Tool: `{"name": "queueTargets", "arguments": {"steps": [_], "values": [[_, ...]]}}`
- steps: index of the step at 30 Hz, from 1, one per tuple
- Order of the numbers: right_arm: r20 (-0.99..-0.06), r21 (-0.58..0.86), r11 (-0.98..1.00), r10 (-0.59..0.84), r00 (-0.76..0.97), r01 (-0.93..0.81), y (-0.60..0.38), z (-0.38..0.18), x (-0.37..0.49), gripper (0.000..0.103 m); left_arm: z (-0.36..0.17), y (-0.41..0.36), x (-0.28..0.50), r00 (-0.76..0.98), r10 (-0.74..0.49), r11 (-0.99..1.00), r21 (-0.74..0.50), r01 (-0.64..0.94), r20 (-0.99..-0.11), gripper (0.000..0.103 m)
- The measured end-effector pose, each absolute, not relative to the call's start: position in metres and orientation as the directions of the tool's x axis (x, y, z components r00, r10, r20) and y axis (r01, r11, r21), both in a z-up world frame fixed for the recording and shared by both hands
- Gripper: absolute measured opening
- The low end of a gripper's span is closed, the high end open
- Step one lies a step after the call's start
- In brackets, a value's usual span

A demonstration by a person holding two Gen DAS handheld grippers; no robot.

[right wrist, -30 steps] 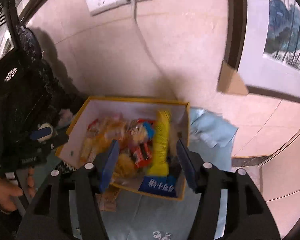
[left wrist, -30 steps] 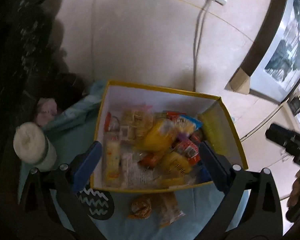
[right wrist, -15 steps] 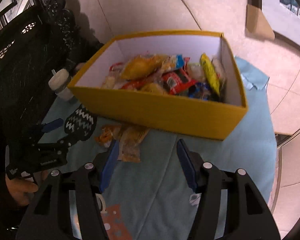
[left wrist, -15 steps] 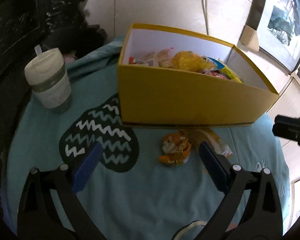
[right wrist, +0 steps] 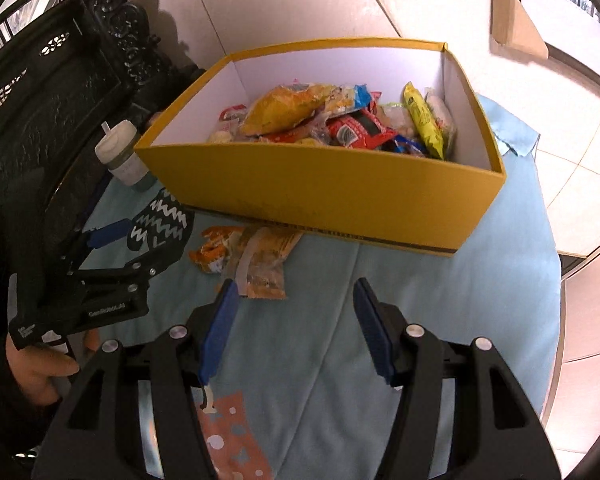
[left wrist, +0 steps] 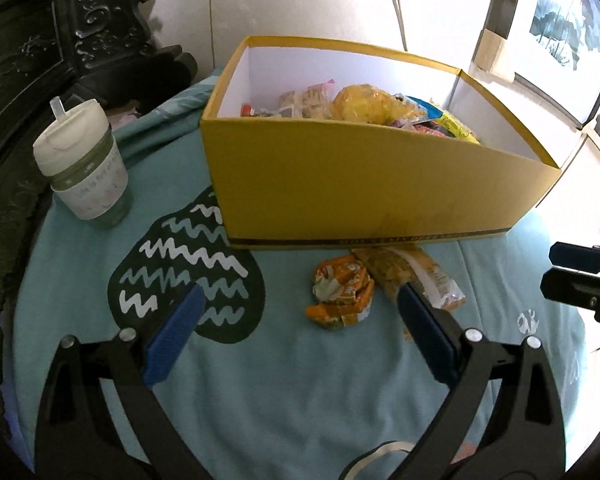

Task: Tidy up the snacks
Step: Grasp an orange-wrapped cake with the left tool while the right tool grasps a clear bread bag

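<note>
Looking down, I see two loose snack packets [left wrist: 380,284] on the blue cloth [left wrist: 300,380], touching the yellow box's [left wrist: 360,192] near wall. My left gripper [left wrist: 296,332] is open, empty and nearer them. My right gripper [right wrist: 296,320] is open too.

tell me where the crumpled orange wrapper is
In the left wrist view the crumpled orange wrapper lies on the blue cloth, just before the yellow box, beside a clear snack packet.
</note>
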State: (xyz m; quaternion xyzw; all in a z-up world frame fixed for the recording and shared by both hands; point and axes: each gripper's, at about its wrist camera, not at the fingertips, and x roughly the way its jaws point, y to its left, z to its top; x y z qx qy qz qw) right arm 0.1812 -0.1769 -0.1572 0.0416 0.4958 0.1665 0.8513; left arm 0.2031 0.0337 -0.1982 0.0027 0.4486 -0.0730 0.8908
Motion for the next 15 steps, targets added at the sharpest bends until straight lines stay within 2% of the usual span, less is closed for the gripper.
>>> {"name": "queueTargets", "arguments": {"steps": [15], "values": [[-0.851, 0.238, 0.942, 0.319, 0.416, -0.236, -0.173, -0.174, 0.188, 0.06, -0.221, 0.026, 0.227, 0.563, -0.138, 0.986, -0.061, 0.154, -0.815, 0.099]]}}
